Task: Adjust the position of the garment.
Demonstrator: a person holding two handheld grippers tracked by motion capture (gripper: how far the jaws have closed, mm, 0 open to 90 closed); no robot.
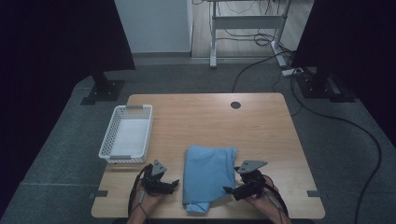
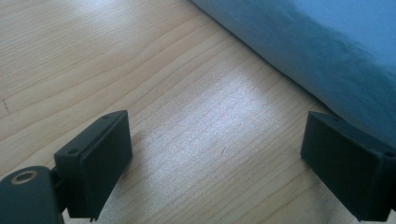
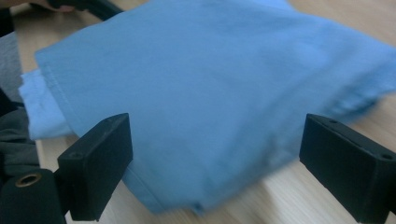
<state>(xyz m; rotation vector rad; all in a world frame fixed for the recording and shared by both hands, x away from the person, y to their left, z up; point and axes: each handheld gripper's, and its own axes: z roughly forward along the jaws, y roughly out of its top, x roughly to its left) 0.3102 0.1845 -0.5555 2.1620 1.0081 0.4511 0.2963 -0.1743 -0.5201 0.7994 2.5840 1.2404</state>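
**Blue cloth lies folded at the table's near edge, between two open grippers**

Blue fabric, a folded cloth [image 1: 208, 173], sits in the lower middle of the high view, flat on the wooden table [image 1: 261, 135], with its near end at the front edge of the tabletop. A paler layer peeks out at its lower left corner in that view.

At the lower left of the high view the left gripper [image 1: 173, 184] rests low over the wood, just beside the cloth's left edge and pointing toward it. In the left gripper view its two black jaws stand wide apart with bare wood grain between them; the cloth [image 2: 327, 42] fills the upper right of that frame, and its edge runs down toward the right-hand jaw. Whether that jaw touches the fabric cannot be told. Nothing is gripped.

At the lower right of the high view the right gripper [image 1: 229, 190] is held in a hand [image 1: 266, 201] just beside the cloth's right edge, tips toward the fabric. In the right gripper view its jaws are spread wide and released, and the cloth [image 3: 215, 98] lies ahead and between them, not pinched; the picture is slightly blurred.

A white perforated basket [image 1: 108, 140] stands on the table in the left middle of the high view, well apart from the cloth.
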